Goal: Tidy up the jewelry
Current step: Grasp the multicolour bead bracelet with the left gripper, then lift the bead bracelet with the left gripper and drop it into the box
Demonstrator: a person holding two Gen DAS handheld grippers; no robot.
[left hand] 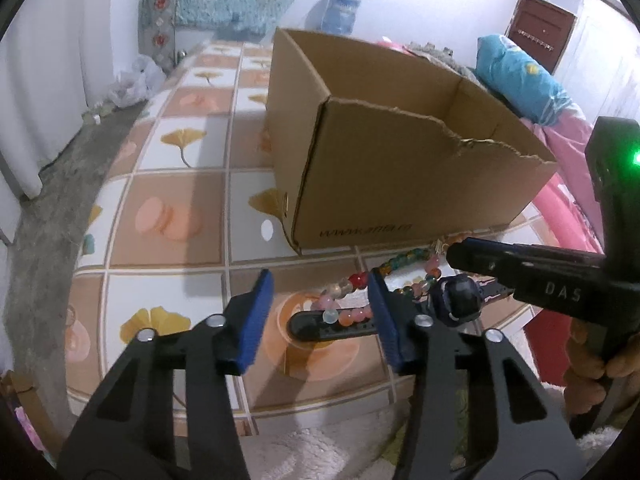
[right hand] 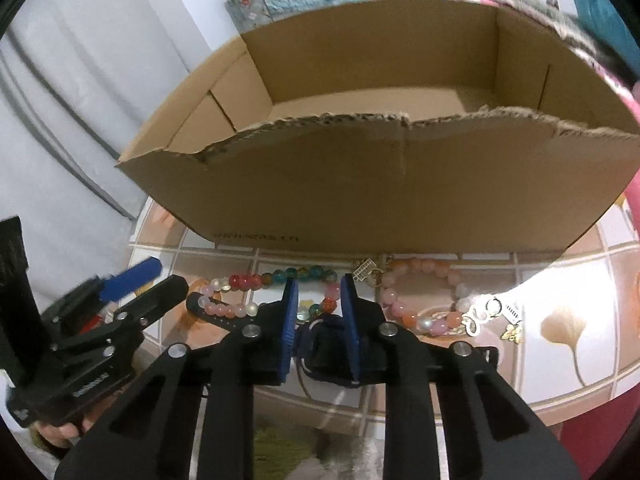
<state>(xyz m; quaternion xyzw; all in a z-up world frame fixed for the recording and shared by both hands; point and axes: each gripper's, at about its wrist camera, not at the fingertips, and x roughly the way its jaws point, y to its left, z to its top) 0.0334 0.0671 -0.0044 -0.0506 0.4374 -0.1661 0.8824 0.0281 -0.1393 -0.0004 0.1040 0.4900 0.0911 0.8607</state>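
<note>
Cardboard box (right hand: pixel 360 184), corrugated, near rim torn ragged, open top, fills the upper half of the right view. Looks empty inside, so I judge it's the drop target and nothing is sorted yet.

Bench (left hand: pixel 172 184): glossy tiled-print cover, ginkgo leaf and macaron pattern, runs lower left to centre.

My left gripper (left hand: pixel 320 320), lower centre of the left view, is spread wide, blue ribbed pads hovering over the watch strap (left hand: pixel 320 326), holding nothing. Probably staged to steady or take the strap end.

My right gripper (right hand: pixel 318 320), lower centre of the right view, is narrowed around the watch (right hand: pixel 326 344): dark, rounded-square body, matte perforated strap. Pads sit at its sides; contact looks likely but I can't confirm a firm hold.

Multicolour bead bracelet (right hand: pixel 280 280), glassy round beads, lies draped over the strap just in front of the box, so lifting the watch could drag it.

Pink bead bracelet (right hand: pixel 420 292), right of centre, lies flat, a small gold abacus charm (right hand: pixel 365 270) at its left.
</note>
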